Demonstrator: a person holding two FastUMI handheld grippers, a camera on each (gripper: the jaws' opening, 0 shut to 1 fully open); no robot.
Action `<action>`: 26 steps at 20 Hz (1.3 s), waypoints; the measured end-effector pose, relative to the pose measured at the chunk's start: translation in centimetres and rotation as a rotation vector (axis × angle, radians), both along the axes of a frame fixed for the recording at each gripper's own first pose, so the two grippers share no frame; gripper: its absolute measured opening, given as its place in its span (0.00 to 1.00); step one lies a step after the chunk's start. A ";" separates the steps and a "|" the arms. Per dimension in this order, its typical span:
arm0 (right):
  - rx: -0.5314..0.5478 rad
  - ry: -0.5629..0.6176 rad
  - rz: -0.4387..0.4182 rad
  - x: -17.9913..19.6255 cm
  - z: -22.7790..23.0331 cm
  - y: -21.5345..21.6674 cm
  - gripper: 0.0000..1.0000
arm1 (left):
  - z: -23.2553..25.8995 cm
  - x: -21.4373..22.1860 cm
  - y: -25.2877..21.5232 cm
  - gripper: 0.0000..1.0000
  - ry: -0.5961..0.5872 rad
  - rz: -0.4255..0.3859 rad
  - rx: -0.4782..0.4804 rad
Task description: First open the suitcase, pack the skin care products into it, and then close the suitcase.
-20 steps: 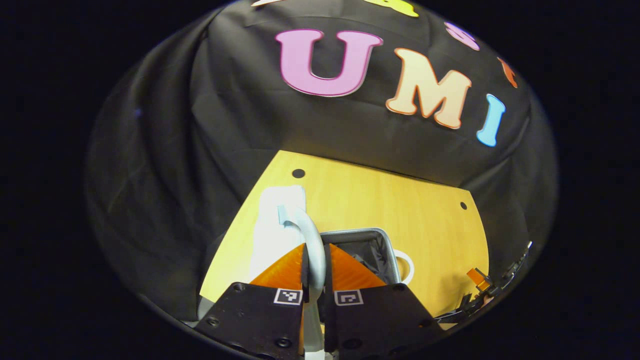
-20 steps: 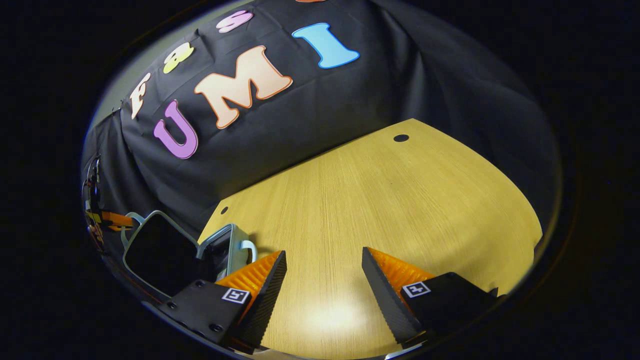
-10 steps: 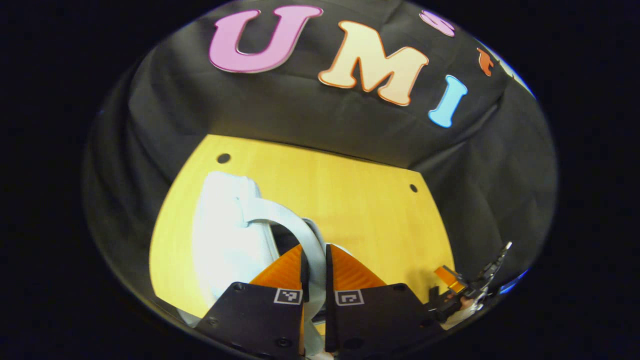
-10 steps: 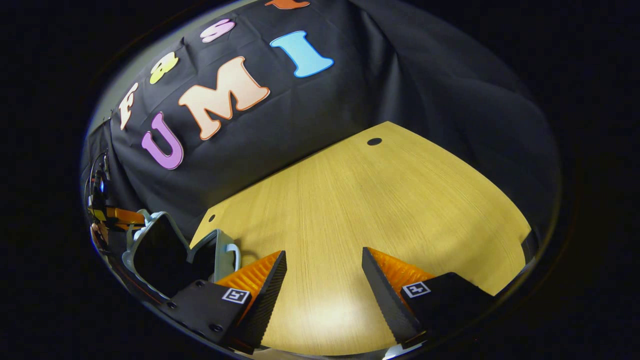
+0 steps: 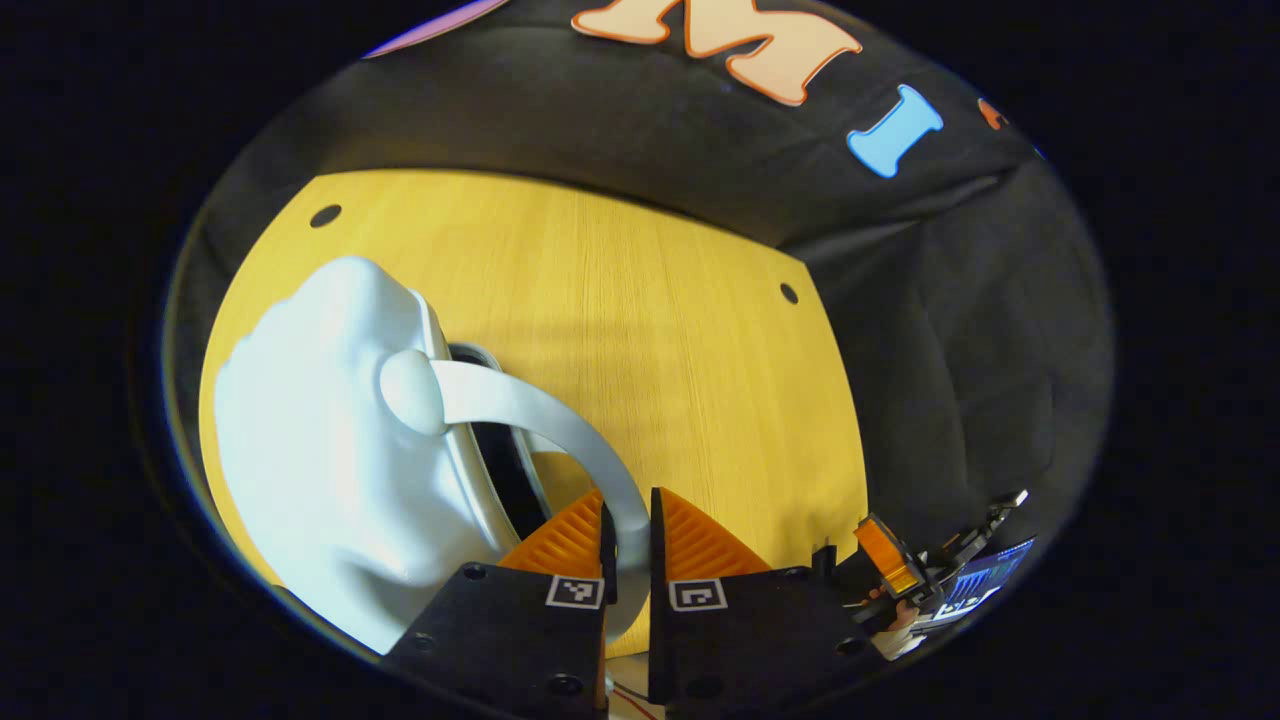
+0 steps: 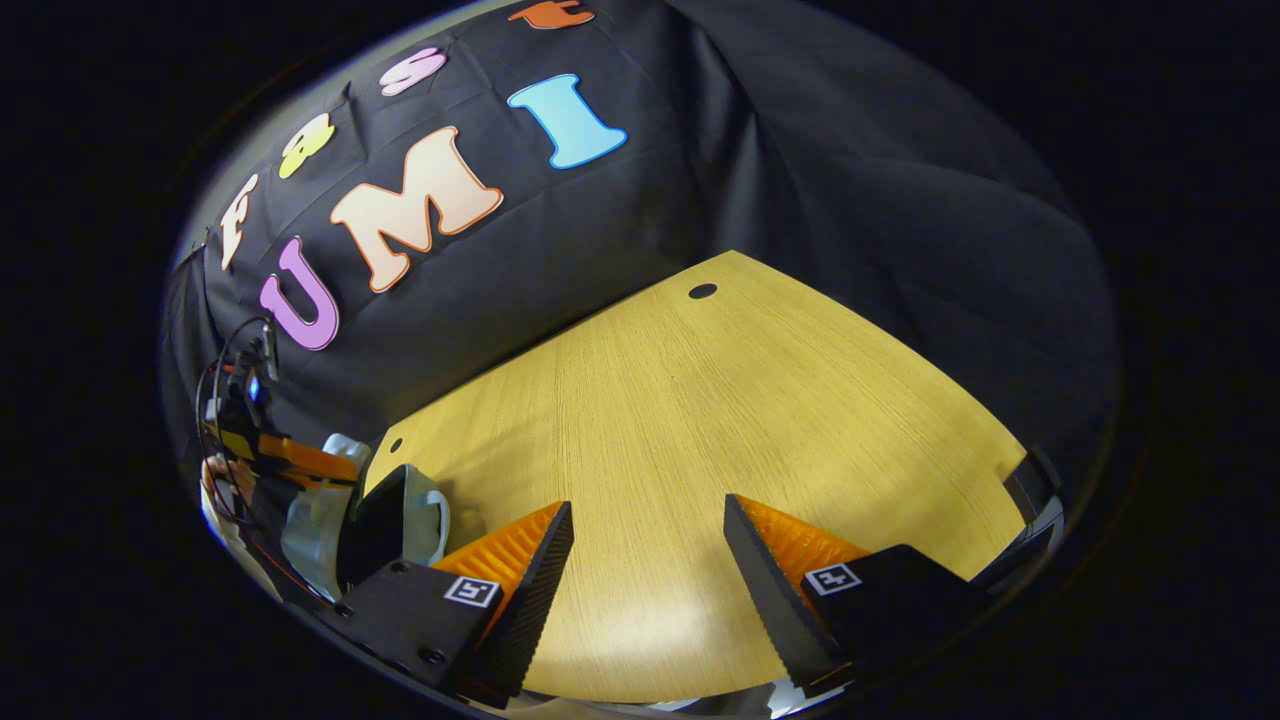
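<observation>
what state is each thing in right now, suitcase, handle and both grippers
suitcase: partly closed, a dark gap between the halves
suitcase handle: clamped between the left gripper's fingers
left gripper: shut on the handle
right gripper: open, holding nothing, over the bare table

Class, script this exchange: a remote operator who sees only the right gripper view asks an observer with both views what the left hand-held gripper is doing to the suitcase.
Operator: At my left edge I make out the suitcase and the left hand-held gripper, too small to judge. Is it gripping anything?
Observer: Yes. In the left gripper view both its fingers press on the suitcase's curved handle.
Operator: Where along the handle?
Observer: Near the loop's close end, away from the rounded boss where the handle joins the pale shell.
</observation>
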State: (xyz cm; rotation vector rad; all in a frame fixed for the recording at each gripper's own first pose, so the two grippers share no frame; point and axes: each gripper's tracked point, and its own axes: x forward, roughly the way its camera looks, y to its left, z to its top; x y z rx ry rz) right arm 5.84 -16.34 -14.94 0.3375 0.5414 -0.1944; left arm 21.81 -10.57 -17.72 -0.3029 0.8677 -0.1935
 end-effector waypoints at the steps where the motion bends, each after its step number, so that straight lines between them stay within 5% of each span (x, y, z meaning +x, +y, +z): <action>1: -0.006 -0.003 -0.002 0.0 0.1 -0.2 0.94 | -1.3 0.3 -0.3 0.10 0.030 0.002 0.003; 9: -0.027 -0.023 0.052 1.6 1.3 0.1 0.94 | -4.5 0.6 0.6 0.11 0.176 0.071 0.105; 11: -0.031 -0.032 0.077 2.2 1.7 0.2 0.94 | -4.6 0.7 -0.2 0.23 0.171 0.076 0.101; 14: -0.031 -0.047 0.118 3.1 2.3 0.3 0.94 | -4.1 0.7 -1.7 0.73 0.132 0.060 0.175; 16: -0.031 -0.058 0.141 3.5 2.8 0.3 0.94 | -2.6 -0.6 -1.1 0.97 0.103 0.067 0.259; 26: -0.025 -0.147 0.239 4.2 6.2 0.9 0.94 | -0.7 -7.4 -6.0 0.95 0.032 0.021 0.257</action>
